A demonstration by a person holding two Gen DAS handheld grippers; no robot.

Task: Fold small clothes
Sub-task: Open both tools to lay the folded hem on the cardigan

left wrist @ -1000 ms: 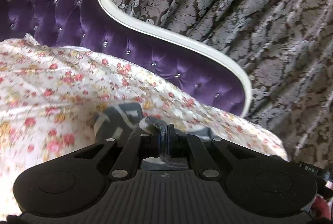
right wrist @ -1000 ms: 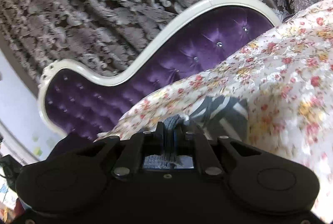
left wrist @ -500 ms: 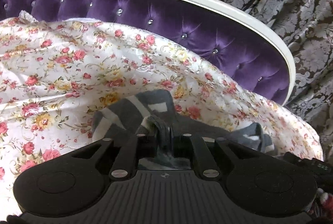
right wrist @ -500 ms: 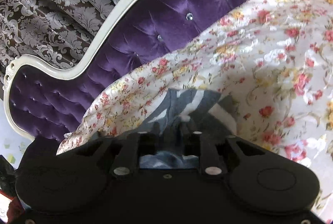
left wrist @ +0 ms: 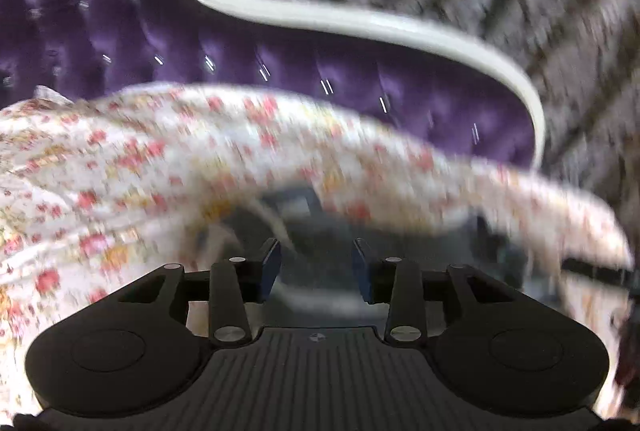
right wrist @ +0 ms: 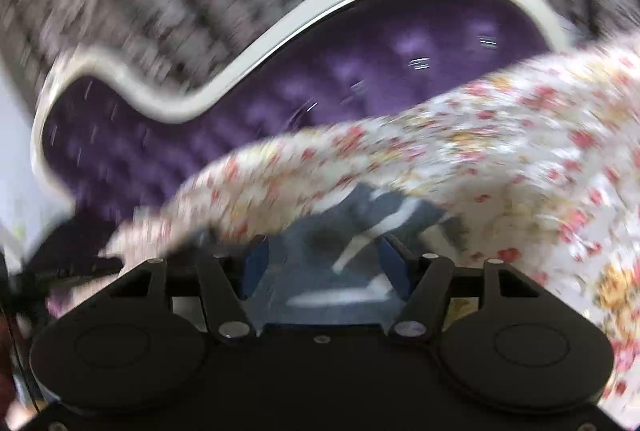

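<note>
Two sets of tongs, your left tongs (left wrist: 316, 265) and right tongs (right wrist: 324, 265), have just been opening and now stand apart, gripping nothing. A second ago each was clamped on the grey striped garment (right wrist: 384, 215); it now lies released on the floral bedspread (left wrist: 132, 167), just ahead of both, below the purple headboard (right wrist: 380, 71). You seem to be finishing a fold; next, reach for a fresh edge, though blur hides the cloth's layout
</note>
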